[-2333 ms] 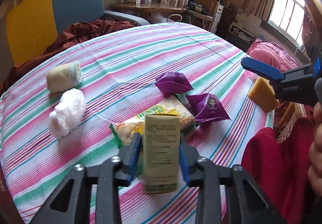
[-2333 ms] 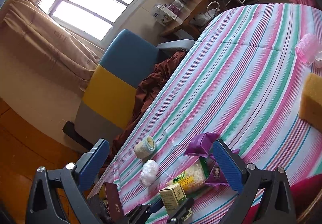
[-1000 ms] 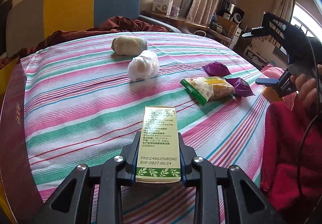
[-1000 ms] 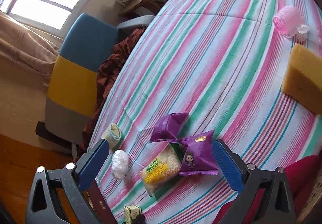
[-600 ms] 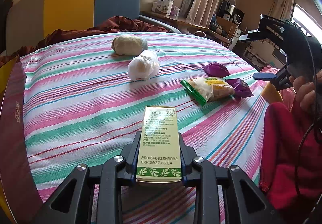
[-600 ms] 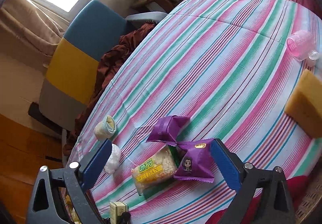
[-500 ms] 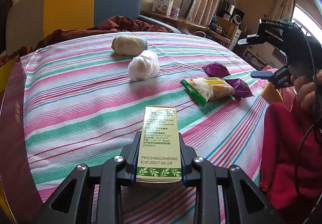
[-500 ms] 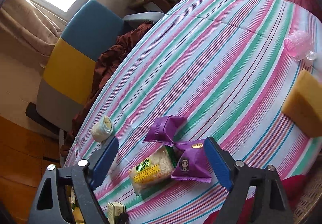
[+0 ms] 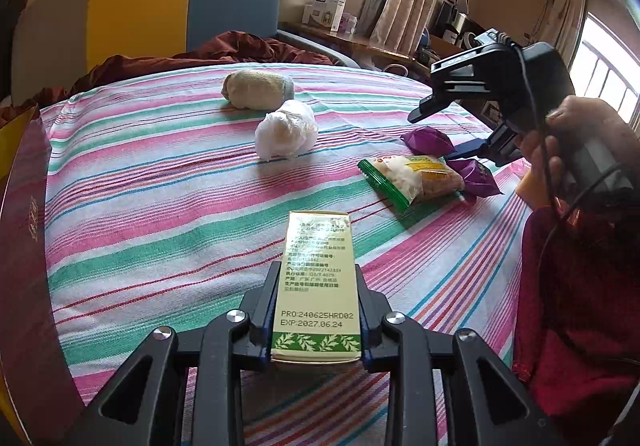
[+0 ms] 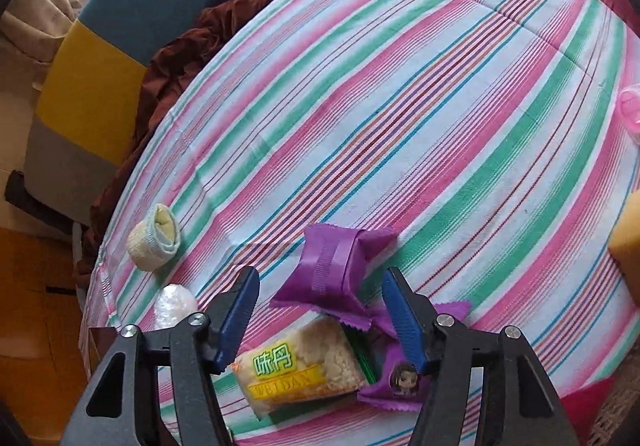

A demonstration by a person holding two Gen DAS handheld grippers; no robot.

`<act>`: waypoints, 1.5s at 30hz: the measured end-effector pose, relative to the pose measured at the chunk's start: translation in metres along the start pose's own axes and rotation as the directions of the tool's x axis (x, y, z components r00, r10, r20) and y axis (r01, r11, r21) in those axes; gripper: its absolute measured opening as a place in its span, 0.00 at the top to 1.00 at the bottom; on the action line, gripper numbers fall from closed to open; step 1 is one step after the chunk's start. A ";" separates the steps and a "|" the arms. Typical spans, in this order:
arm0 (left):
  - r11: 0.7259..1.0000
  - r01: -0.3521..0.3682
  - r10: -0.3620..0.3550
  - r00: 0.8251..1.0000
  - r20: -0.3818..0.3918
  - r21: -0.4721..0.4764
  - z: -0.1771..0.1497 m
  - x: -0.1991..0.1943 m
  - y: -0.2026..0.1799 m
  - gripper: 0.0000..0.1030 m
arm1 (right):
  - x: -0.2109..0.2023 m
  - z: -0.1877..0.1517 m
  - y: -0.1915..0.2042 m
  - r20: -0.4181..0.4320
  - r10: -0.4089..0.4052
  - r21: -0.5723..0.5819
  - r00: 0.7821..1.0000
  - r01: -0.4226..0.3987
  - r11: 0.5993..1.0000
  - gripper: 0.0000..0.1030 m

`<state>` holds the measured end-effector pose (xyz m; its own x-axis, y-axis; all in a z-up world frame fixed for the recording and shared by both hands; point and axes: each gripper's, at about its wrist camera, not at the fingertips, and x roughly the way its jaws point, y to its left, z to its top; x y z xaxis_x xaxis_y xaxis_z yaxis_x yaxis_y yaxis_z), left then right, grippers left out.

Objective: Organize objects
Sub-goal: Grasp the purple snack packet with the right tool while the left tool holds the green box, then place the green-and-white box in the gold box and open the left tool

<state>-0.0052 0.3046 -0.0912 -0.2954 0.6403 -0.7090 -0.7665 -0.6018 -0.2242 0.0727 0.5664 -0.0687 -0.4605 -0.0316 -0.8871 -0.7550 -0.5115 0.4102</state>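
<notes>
At the bottom centre of the left wrist view, the left gripper (image 9: 316, 320) was clamped on a slim pale-green cardboard carton with printed dates (image 9: 318, 286), its pads pressed to the two long sides so the carton stood out along the fingers above the pink, green and white striped tablecloth (image 9: 160, 205). That side grip probably kept the box steady for carrying to wherever it was to be stowed.

In the right wrist view, the right gripper (image 10: 320, 310) hung over the cluster of snacks at the lower centre. Its jaws had just been closing and stood about half open, the blue pads to either side of a folded purple foil snack packet (image 10: 336, 270) without visibly pressing on it, so nothing was yet held. Just below that packet lay a clear green-edged bag of puffed rice cake (image 10: 300, 370) and a second purple packet with a cartoon face (image 10: 400, 382), overlapping one another.

At the left of that view, a rolled cream sock (image 10: 154, 238) and a crumpled white plastic bundle (image 10: 174, 306) lay well apart from the snacks.
</notes>
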 end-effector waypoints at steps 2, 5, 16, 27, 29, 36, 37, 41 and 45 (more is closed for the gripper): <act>1.000 0.004 -0.004 1.000 0.001 -0.004 0.000 0.000 0.000 0.71 | 0.008 0.005 0.003 0.014 -0.029 -0.029 0.999 0.029 0.999 0.37; 1.000 0.003 -0.003 1.000 0.000 -0.005 0.000 0.000 0.000 0.71 | 0.017 0.009 0.013 0.029 -0.094 -0.110 0.995 0.096 0.989 0.38; 1.000 0.020 -0.020 1.000 0.004 -0.022 -0.001 -0.001 0.003 0.71 | 0.042 -0.005 0.046 0.016 -0.231 -0.379 0.973 0.220 0.899 0.05; 0.999 0.030 -0.030 1.000 0.006 -0.031 -0.001 -0.001 0.005 0.71 | 0.025 0.003 0.034 0.100 -0.280 -0.331 0.955 0.297 0.895 0.64; 0.999 0.030 -0.030 1.000 0.006 -0.030 -0.001 -0.001 0.005 0.71 | 0.025 0.005 0.032 0.101 -0.280 -0.327 0.955 0.298 0.897 0.64; 0.999 0.024 -0.024 1.000 0.005 -0.025 0.000 -0.001 0.004 0.71 | 0.029 0.008 0.033 0.095 -0.280 -0.335 0.955 0.296 0.894 0.61; 0.999 0.024 -0.024 1.000 0.005 -0.025 0.000 -0.001 0.004 0.71 | 0.029 0.007 0.034 0.099 -0.285 -0.338 0.953 0.302 0.891 0.61; 0.999 0.025 -0.025 1.000 0.005 -0.026 0.000 -0.002 0.004 0.71 | 0.027 0.011 0.031 0.100 -0.276 -0.314 0.956 0.293 0.903 0.61; 0.999 0.024 -0.024 1.000 0.005 -0.025 0.000 -0.002 0.005 0.71 | 0.025 0.012 0.037 0.113 -0.307 -0.356 0.945 0.327 0.875 0.62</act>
<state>-0.0079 0.3003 -0.0910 -0.2797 0.6567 -0.7004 -0.7589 -0.5980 -0.2577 0.0275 0.5565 -0.0735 -0.2558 0.2239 -0.9405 -0.6455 -0.7637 -0.0062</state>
